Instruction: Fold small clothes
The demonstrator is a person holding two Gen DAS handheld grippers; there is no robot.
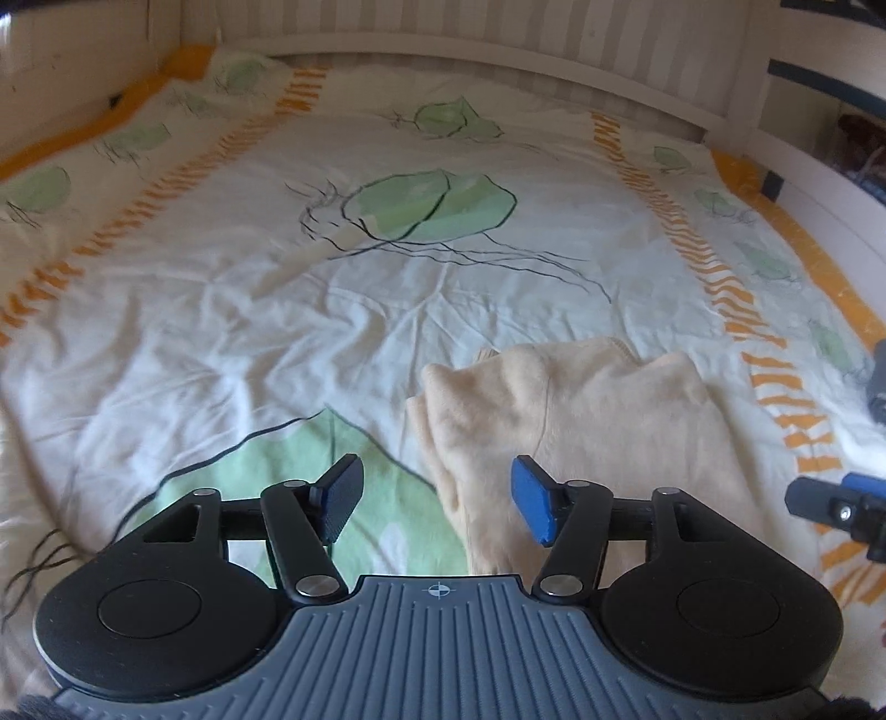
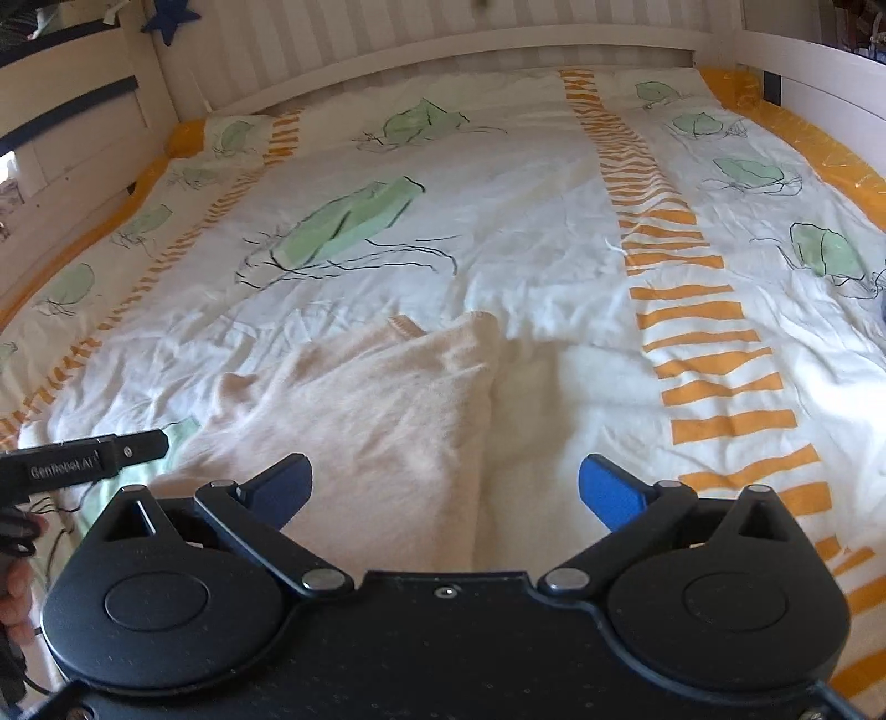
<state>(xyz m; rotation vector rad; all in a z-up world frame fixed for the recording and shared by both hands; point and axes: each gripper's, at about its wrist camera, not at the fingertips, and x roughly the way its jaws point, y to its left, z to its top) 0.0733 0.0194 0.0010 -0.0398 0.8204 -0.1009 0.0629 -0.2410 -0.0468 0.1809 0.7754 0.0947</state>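
A small cream garment (image 1: 581, 410) lies folded on the bed cover, with a ribbed hem showing at its far edge (image 2: 407, 324). My left gripper (image 1: 437, 498) hovers over the garment's left edge; its jaws are open and its blue pads (image 1: 531, 501) are clear of the cloth. My right gripper (image 2: 446, 490) stands wide open above the garment's right side (image 2: 360, 410), and nothing is pinched between its pads (image 2: 609, 493). Each gripper shows at the edge of the other's view: the right gripper (image 1: 830, 504) and the left gripper (image 2: 83, 459).
The bed cover (image 2: 526, 221) is white with green leaf prints and orange striped bands, and it is wrinkled. A white slatted bed frame (image 2: 443, 50) runs along the far side and a white rail (image 1: 819, 188) on the right. A hand (image 2: 16, 592) shows at the left edge.
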